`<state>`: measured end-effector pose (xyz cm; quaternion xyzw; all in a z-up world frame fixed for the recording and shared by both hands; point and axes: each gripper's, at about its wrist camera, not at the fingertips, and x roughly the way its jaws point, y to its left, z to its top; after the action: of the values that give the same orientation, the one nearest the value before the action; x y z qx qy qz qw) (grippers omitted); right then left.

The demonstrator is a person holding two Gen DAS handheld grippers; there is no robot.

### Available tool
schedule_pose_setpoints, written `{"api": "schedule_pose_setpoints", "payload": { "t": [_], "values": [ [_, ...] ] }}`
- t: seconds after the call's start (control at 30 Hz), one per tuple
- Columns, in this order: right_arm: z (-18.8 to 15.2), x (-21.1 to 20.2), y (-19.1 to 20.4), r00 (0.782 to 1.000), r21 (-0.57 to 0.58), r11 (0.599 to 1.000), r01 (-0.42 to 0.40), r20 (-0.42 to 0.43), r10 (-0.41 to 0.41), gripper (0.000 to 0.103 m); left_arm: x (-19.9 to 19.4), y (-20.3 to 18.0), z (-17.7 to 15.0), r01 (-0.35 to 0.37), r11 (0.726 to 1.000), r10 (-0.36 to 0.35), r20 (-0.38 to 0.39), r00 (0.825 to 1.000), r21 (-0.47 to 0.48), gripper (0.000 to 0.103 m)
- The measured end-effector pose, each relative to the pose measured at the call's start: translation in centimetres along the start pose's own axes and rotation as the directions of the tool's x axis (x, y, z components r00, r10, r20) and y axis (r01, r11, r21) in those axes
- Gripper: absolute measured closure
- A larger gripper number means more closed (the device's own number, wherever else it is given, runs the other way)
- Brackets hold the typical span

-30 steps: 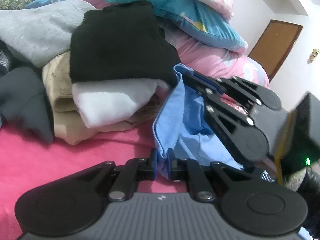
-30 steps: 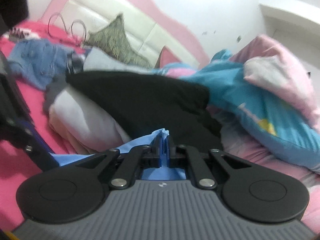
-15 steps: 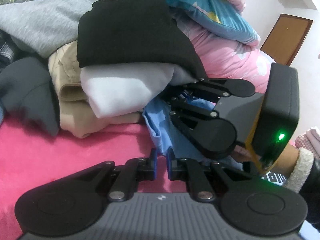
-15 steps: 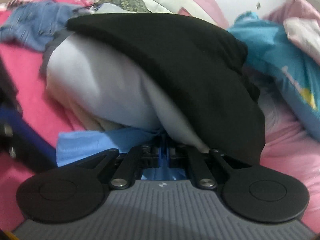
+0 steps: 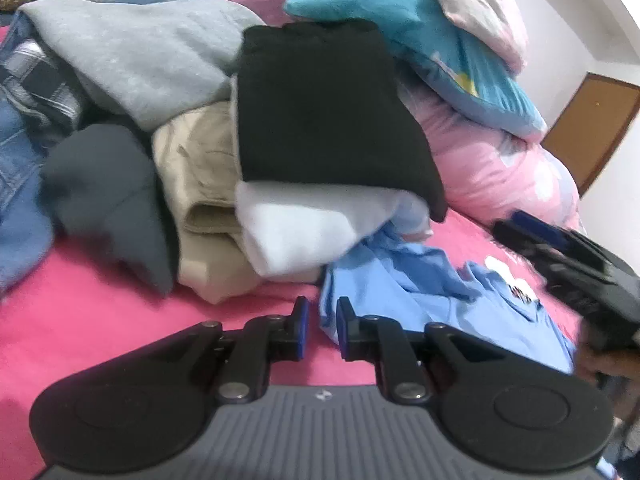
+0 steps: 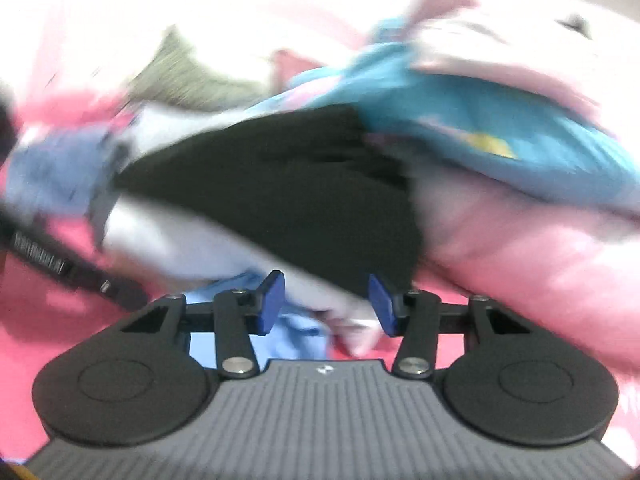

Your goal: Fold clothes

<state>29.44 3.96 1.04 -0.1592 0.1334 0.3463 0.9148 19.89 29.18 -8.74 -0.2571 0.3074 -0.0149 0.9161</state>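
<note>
- The pink bed sheet (image 5: 100, 320) fills the lower left of the left wrist view and runs under everything else.
- Bedding is piled along the top and right of that frame: a pink quilt (image 5: 492, 160) with a teal pillow (image 5: 440, 60) lying on it.
- A grey sweatshirt (image 5: 140, 52) sprawls across the upper left, with a dark grey garment (image 5: 108, 200) below it and denim (image 5: 16, 184) at the left edge.
- In the centre stands a stack of folded clothes: a black garment (image 5: 324, 108) on top, a white garment (image 5: 304, 228) beneath it, and beige trousers (image 5: 200, 208) at the bottom left.
- The light blue shirt (image 5: 432, 300) lies crumpled on the sheet at lower centre right, its upper end touching the foot of the stack.
- A brown door (image 5: 592, 128) shows at the right edge.
- The left gripper (image 5: 322, 330) sits at bottom centre, its blue pads a narrow gap apart with nothing between them; the shirt's hem lies just beside the right pad.
- The right gripper (image 6: 326, 304) is spread wide and empty in its own badly blurred view, pointing at the stack; it also appears at the right edge of the left wrist view, above the shirt.
</note>
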Motion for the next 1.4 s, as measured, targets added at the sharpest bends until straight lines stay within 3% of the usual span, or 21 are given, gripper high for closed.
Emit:
{"api": "schedule_pose_setpoints", "payload": {
  "t": [0.13, 0.23, 0.4, 0.43, 0.5, 0.57, 0.73, 0.87, 0.93, 1.03, 1.07, 1.13, 1.23, 1.4],
  "values": [
    [0.0, -2.5, -1.0, 1.0, 0.12, 0.993, -0.004, -0.005, 0.005, 0.058, 0.0, 0.9, 0.4, -0.014, 0.999, 0.014, 0.016, 1.0, -0.045, 0.089],
    [-0.8, -3.9, 1.1, 0.995, 0.083, 0.993, -0.08, -0.046, 0.084, 0.062, -0.1, 1.3, 0.3, 0.026, 0.998, -0.026, 0.004, 1.0, -0.049, 0.085],
    [-3.4, -4.5, 6.9, 0.963, -0.074, 0.979, -0.188, -0.208, 0.169, 0.072, 0.0, 0.2, -0.1, 0.096, 0.995, -0.096, -0.016, 0.995, 0.03, 0.069],
    [-4.0, -4.6, 7.4, 0.956, -0.073, 0.978, -0.198, -0.233, 0.176, 0.075, -0.1, -0.2, -0.2, 0.12, 0.992, -0.12, -0.013, 0.993, 0.048, 0.066],
    [-5.0, -4.6, 7.9, 0.941, -0.045, 0.976, -0.212, -0.279, 0.191, 0.08, -0.1, -0.8, -0.4, 0.167, 0.982, -0.167, -0.008, 0.986, 0.084, 0.051],
    [-5.3, -4.4, 7.0, 0.943, -0.018, 0.983, -0.185, -0.284, 0.172, 0.082, 0.4, -1.6, -0.9, 0.196, 0.973, -0.195, -0.021, 0.981, 0.12, 0.048],
    [-4.0, -3.3, 2.7, 0.969, 0.094, 0.995, -0.046, -0.236, 0.067, 0.089, 2.6, -1.5, -1.3, 0.166, 0.982, -0.159, -0.076, 0.984, 0.095, 0.052],
    [-1.7, -0.5, 0.8, 0.981, 0.179, 0.983, -0.039, -0.179, 0.071, 0.09, 2.4, -0.3, -0.9, 0.166, 0.986, -0.165, -0.063, 0.984, 0.019, 0.057],
    [-0.9, 1.7, 1.0, 0.974, 0.224, 0.972, -0.071, -0.193, 0.115, 0.09, 1.9, 0.1, -0.5, 0.143, 0.99, -0.143, -0.031, 0.989, -0.001, 0.062],
    [-0.1, 5.1, 1.5, 0.956, 0.298, 0.948, -0.116, -0.224, 0.188, 0.09, 0.0, 1.2, 0.7, 0.103, 0.994, -0.099, 0.11, 0.989, -0.026, 0.058],
    [0.2, 6.2, 1.6, 0.949, 0.322, 0.938, -0.13, -0.233, 0.212, 0.089, 0.1, 1.9, 1.0, 0.122, 0.991, -0.115, 0.111, 0.987, -0.058, 0.058],
    [0.8, 8.5, 1.9, 0.933, 0.371, 0.915, -0.157, -0.249, 0.261, 0.089, 0.6, 2.9, 1.5, 0.127, 0.986, -0.116, 0.106, 0.988, -0.107, 0.068],
    [1.6, 11.6, 2.4, 0.91, 0.431, 0.884, -0.181, -0.268, 0.317, 0.091, 1.7, 3.6, 3.1, 0.116, 0.987, -0.103, 0.117, 0.988, -0.112, 0.071],
    [3.0, 15.2, 2.4, 0.914, 0.464, 0.869, -0.171, -0.256, 0.316, 0.094, 3.1, 5.7, 5.8, 0.157, 0.975, -0.128, 0.177, 0.976, -0.159, 0.074]
  ]
}}
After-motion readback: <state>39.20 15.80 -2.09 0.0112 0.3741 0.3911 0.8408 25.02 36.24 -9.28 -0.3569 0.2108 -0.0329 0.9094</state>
